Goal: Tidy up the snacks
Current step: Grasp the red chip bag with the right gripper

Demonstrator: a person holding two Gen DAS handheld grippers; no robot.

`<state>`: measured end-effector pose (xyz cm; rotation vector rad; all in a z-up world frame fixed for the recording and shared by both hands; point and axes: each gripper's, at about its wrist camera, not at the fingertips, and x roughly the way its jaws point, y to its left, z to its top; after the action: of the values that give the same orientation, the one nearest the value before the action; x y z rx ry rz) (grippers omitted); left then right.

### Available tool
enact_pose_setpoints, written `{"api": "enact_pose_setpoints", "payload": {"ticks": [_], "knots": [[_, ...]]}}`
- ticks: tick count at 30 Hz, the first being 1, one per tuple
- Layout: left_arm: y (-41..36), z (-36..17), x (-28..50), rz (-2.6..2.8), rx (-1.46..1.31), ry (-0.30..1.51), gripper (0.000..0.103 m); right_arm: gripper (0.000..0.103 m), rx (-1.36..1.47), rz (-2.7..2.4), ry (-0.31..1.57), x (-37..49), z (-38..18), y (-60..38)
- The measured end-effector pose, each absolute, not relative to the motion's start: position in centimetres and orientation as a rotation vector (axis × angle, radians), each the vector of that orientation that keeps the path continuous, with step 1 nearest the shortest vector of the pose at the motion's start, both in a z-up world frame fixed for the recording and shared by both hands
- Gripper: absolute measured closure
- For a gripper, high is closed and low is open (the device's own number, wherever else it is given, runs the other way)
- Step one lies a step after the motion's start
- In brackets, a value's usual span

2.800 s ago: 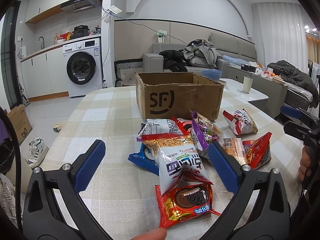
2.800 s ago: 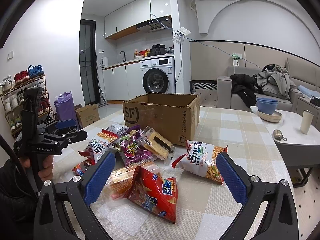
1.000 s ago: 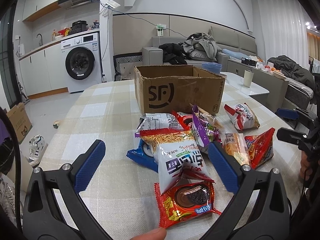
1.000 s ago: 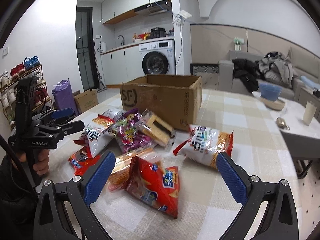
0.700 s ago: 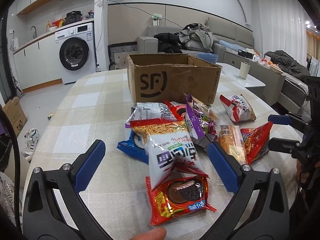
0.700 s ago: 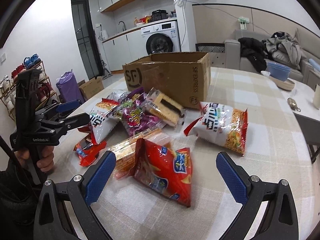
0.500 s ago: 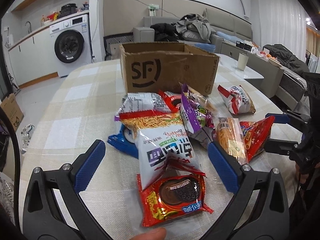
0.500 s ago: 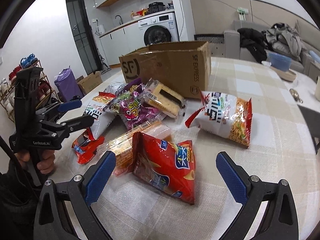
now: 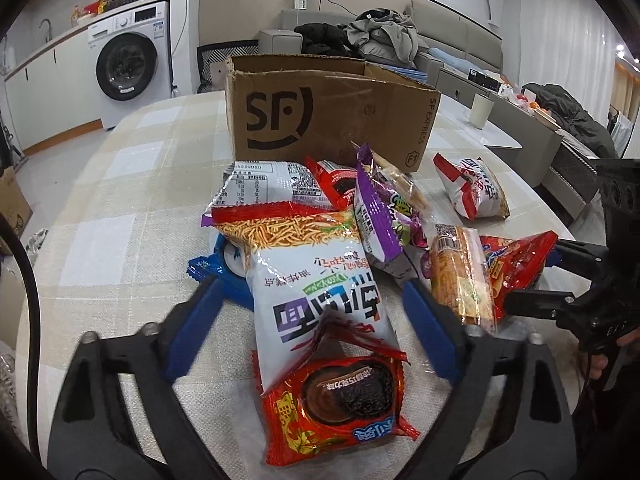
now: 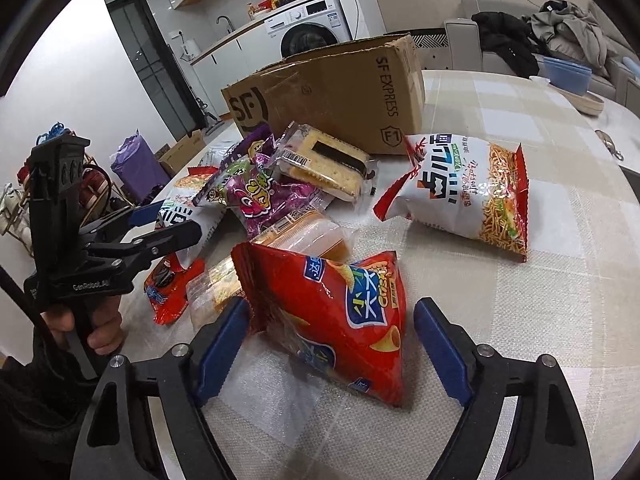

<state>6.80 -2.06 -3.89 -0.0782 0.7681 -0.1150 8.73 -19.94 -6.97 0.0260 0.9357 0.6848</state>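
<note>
Crinkly foil snack bags (image 9: pixel 316 280) lay heaped before a cardboard box (image 9: pixel 328 116) on the checked worktop (image 9: pixel 132 200), each hand-held gripper, left (image 9: pixel 312 312) and right (image 10: pixel 328 340), gaping wide, holding nothing

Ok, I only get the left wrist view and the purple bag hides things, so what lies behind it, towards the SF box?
Observer: A clear-wrapped sandwich cracker pack, lying flat near the front corner of the SF box.
Operator: Are the right tongs gripping anything?
Observer: No, the right tongs are open, straddling the red crisps bag.
Operator: Is that bag lying free?
Observer: Its far edge overlaps a clear pack of orange crackers.
</note>
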Motion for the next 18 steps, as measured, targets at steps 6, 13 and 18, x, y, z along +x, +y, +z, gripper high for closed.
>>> {"api": "enact_pose_setpoints", "payload": {"ticks": [6,13,18], "knots": [[-2.4,-3.9,6.8,-0.128,-0.077,0.758,0.039,0.023,0.036,0.696,0.941,8.8,-7.0,-19.8],[-2.1,-3.6,6.2,-0.126,-0.087,0.746,0.055,0.048,0.043,0.697,0.928,8.7,-7.0,-20.0],[-1.8,-3.4,5.6,-0.126,-0.094,0.730,0.057,0.055,0.041,0.712,0.902,8.4,-6.7,-20.2]]}}
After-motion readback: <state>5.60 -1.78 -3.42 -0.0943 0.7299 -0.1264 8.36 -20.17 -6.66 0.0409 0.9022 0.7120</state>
